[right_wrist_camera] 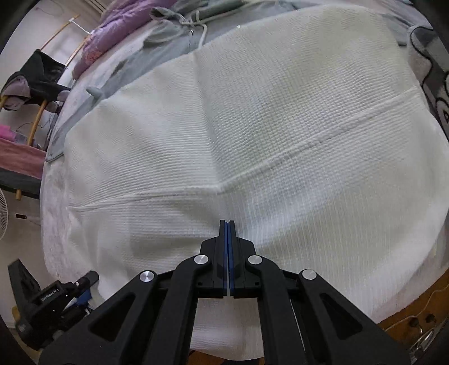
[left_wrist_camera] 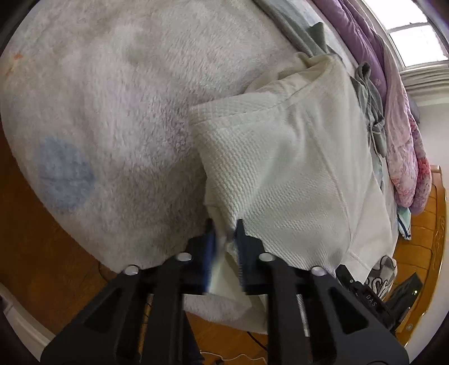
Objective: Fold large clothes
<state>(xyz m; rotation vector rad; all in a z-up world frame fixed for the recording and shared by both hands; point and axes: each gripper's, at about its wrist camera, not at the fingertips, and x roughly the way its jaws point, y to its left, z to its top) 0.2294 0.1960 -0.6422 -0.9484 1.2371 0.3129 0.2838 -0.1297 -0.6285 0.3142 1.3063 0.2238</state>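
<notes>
Between the left fingers: the left gripper [left_wrist_camera: 224, 224] is clamped on a bunched edge of the white garment [left_wrist_camera: 280, 157], low at its near corner; cloth fills the gap between the blue pads.
Right gripper: the right gripper [right_wrist_camera: 227, 223] has its two fingers pressed together with nothing between them, poised over the white garment [right_wrist_camera: 252, 118] just short of a raised seam; whether the tips touch the cloth I cannot tell.
Garment's place: it lies on the fluffy blanket [left_wrist_camera: 112, 106] that covers the bed, near the bed's front edge, with its waffle-weave cloth spread wide under the right gripper.
Done so far, as I judge it: the garment looks already laid out flat and at least one side is turned over onto the body, since a doubled flap with a hemmed edge sits on top in the left view.
Left to do, as I judge it: the held corner has yet to be carried across, and the wide panel in the right view is not yet brought down to a small, tidy stack; I would call the fold less than halfway through.
Writing nearby: the other gripper's body [left_wrist_camera: 370, 297] at the left view's lower right carries the letters "DAS"; in the right view the other gripper's body [right_wrist_camera: 53, 294] bears a small label that seems to read "GenRobot.AI".
Farther back: a grey hoodie [right_wrist_camera: 179, 16] with drawstrings lies beyond the white garment, apart from it.
Farthest: a purple quilt [left_wrist_camera: 364, 33] is heaped along the far side of the bed; no writing shows on it.
</notes>
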